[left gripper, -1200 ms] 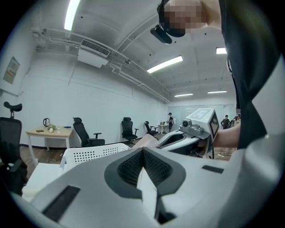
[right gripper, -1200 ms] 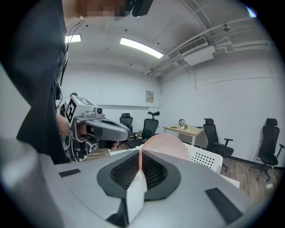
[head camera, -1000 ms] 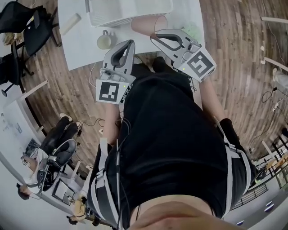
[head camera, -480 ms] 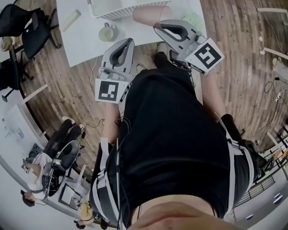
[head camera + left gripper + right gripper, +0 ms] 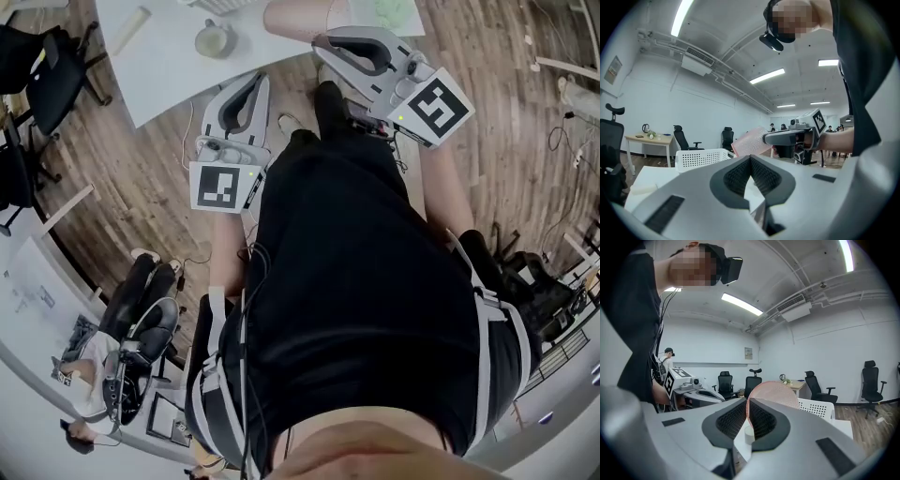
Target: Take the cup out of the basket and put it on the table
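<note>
The cup (image 5: 774, 391) is pink and has tiny dots all over; its thin edge is pinched between the two jaws of the right tool (image 5: 746, 404); it is up in the air and lies on its side, sticking straight out from the tool's tip; it is out of the basket (image 5: 819, 408) and touches nothing else; the basket is white with lots of little holes; it stands upright on the white tabletop (image 5: 644, 180), near the cup.
</note>
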Action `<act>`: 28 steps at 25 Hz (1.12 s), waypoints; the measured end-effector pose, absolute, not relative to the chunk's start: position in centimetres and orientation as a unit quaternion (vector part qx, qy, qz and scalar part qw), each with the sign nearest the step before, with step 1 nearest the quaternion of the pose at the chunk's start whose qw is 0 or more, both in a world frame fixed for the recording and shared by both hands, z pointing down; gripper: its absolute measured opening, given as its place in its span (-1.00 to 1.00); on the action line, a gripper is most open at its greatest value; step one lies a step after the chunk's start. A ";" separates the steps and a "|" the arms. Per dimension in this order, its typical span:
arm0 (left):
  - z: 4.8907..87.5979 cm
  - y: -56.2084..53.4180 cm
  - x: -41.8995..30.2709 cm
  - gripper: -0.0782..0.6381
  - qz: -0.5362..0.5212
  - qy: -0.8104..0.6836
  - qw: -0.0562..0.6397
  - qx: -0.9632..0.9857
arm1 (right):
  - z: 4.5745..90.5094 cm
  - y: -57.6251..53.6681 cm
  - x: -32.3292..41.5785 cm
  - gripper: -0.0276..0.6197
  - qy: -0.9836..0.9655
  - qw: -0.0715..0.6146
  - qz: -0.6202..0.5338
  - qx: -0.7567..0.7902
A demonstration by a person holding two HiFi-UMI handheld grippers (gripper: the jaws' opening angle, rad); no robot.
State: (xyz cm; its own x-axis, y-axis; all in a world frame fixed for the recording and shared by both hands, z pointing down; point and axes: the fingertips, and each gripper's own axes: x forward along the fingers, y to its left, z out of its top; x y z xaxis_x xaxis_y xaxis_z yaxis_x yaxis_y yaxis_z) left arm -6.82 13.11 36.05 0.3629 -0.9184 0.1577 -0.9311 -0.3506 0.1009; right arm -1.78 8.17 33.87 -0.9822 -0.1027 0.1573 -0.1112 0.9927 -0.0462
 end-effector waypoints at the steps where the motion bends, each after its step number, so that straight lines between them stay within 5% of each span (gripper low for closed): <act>1: 36.2 13.8 -6.7 -0.73 0.035 -0.558 0.087 0.825 | 33.7 8.8 -1.7 -0.82 -0.995 0.076 0.028 0.058; 28: 34.4 16.4 -1.3 -0.73 0.031 -0.586 0.078 0.806 | 32.8 12.8 4.7 -0.82 -0.997 0.024 0.053 0.041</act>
